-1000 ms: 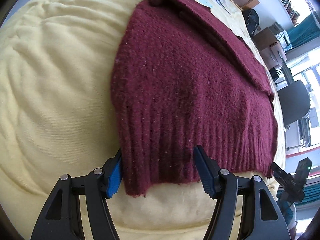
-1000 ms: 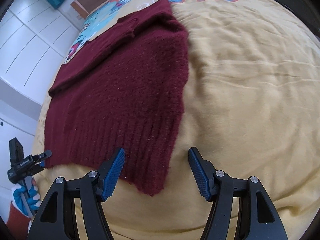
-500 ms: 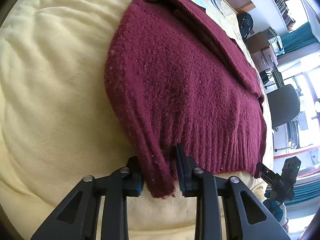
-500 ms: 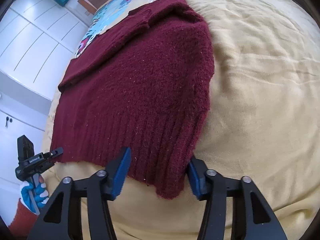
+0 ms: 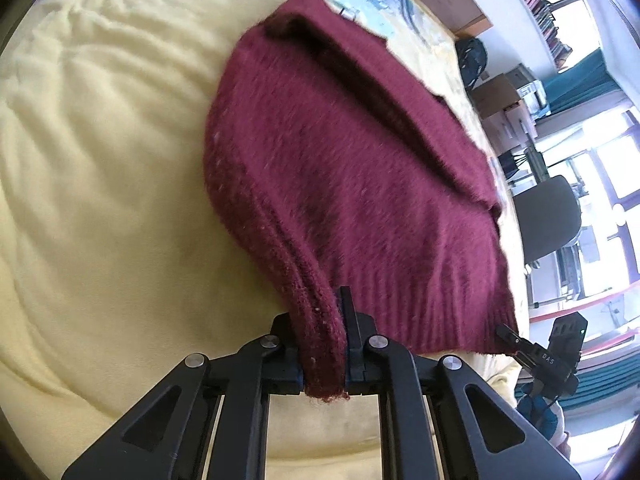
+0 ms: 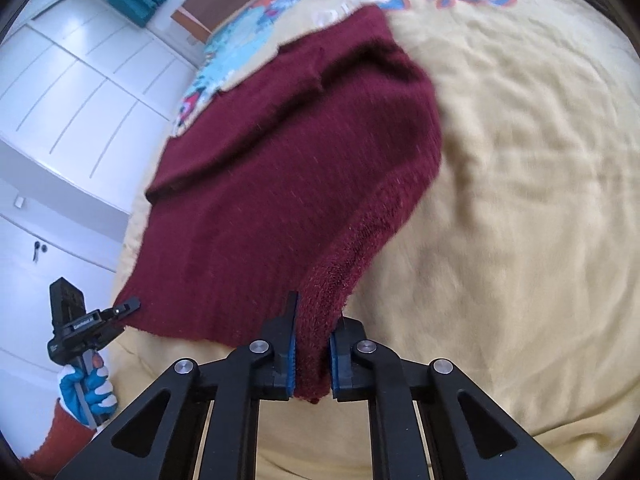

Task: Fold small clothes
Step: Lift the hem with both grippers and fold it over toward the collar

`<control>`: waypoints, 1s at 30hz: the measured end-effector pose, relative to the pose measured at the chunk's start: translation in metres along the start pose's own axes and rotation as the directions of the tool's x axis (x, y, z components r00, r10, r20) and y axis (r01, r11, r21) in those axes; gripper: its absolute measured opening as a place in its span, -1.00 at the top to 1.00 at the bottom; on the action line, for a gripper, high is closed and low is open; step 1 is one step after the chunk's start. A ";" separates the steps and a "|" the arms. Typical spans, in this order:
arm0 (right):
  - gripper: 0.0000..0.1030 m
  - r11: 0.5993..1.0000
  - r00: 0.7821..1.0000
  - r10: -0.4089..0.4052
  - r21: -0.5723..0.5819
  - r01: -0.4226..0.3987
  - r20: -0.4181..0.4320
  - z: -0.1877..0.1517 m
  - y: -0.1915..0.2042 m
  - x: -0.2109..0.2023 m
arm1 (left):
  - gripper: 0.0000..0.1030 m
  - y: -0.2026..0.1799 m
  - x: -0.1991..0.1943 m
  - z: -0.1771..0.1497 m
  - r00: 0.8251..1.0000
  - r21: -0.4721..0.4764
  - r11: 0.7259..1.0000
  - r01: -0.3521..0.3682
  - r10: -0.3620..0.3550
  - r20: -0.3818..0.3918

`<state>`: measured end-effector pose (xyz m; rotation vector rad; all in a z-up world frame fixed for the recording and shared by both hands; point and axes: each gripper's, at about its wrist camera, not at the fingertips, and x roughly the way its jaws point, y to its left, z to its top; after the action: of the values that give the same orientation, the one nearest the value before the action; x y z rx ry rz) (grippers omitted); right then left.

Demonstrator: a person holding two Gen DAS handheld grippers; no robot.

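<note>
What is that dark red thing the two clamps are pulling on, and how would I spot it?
Look at the big yellow bedspread with a cartoon print. Lying on it is a maroon knitted sweater, its ribbed hem nearest the cameras. It is the only dark garment there, and each hem corner is pinched by a gripper, left and right.

We can't see the sweater's (image 5: 352, 184) near corners: each is swallowed between a gripper's pads, left gripper (image 5: 324, 360) and right gripper (image 6: 312, 360) alike. Its knit is smeared with blur. The quilt's (image 6: 520, 200) far lettering is cut by the top edge and unreadable. The gloved hand (image 6: 86, 392) is mostly hidden behind the left gripper's handle.
</note>
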<state>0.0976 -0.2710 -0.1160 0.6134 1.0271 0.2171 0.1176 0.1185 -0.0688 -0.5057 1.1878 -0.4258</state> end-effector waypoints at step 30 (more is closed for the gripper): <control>0.79 1.000 0.957 0.015 -0.021 -0.010 0.290 0.206 0.027 -0.005 | 0.81 -0.067 -0.021 0.192 0.961 0.087 0.994 0.062 -0.083 0.265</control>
<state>0.2737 -0.3283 -0.0208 0.6137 0.7367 0.1424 0.2898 0.1042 0.0412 -0.5232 0.8898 -0.4495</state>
